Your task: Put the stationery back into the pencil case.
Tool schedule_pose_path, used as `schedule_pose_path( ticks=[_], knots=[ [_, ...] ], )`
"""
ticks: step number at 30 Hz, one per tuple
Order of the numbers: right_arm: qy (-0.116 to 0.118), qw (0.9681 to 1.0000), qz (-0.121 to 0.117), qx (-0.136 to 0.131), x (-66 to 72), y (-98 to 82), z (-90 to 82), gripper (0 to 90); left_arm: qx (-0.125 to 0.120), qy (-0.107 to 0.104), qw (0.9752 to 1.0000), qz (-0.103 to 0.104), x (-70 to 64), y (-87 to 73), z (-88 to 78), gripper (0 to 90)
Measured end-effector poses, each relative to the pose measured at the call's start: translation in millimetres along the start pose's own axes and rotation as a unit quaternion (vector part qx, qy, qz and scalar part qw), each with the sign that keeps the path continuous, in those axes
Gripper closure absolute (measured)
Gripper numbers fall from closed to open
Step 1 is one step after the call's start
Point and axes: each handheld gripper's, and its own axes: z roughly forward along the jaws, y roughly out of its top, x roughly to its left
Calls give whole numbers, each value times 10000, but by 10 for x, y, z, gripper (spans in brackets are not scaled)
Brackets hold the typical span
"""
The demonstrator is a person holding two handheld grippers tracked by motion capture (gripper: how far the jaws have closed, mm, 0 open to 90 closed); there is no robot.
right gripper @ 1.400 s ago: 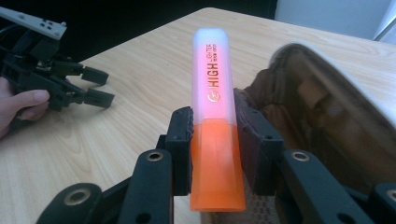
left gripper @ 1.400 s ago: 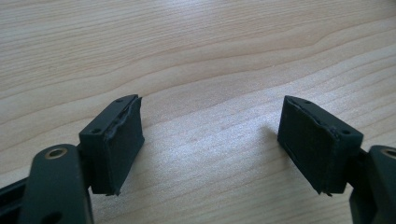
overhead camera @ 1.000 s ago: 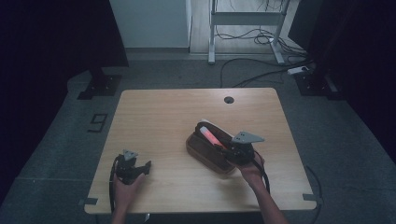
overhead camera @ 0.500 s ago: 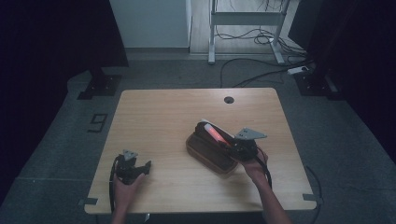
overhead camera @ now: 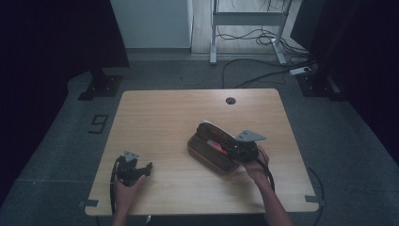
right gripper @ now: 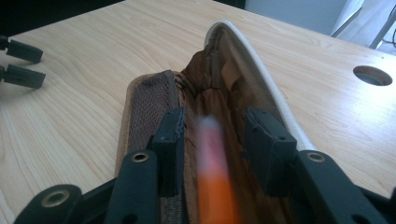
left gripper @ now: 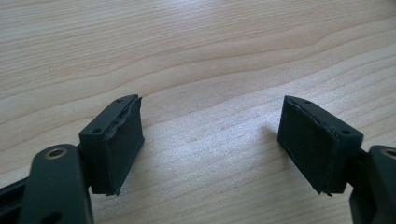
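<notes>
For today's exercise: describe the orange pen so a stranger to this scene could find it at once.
Start at the wooden table, then find the open brown pencil case right of centre. The orange pen lies inside, between the right gripper fingers; it is the one bright, slim thing there.

Black two-jaw tool point(right gripper: 212, 149), brass-ringed screws, grey three-cornered plate point(overhead camera: 249, 136)
</notes>
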Motion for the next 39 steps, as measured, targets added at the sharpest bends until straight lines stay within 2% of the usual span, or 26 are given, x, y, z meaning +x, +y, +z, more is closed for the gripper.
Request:
schedule_pose_path(
  ticks=[10, 18, 22, 28, 33, 39],
  knots=[
    [-6, 10000, 10, -86, 40, 16, -51, 513, 0, -2, 10000, -3, 0, 0, 0, 221],
    [177, 9990, 353, -186, 58, 7, -72, 415, -1, -2, 10000, -3, 0, 0, 0, 221],
    [143, 9985, 458, -281, 53, -18, -113, 396, 0, -3, 10000, -2, 1, 0, 0, 221],
    [67, 9982, 492, -346, 40, -36, -200, 376, 0, -1, 10000, 0, 1, 0, 0, 221],
    [-34, 9981, 537, -308, -22, -122, -331, 368, -1, -2, 10000, -1, 1, 0, 0, 221],
    [-187, 9968, 713, -320, -141, -238, -452, 363, -2, -2, 10000, -3, 1, -1, 0, 221]
  ],
)
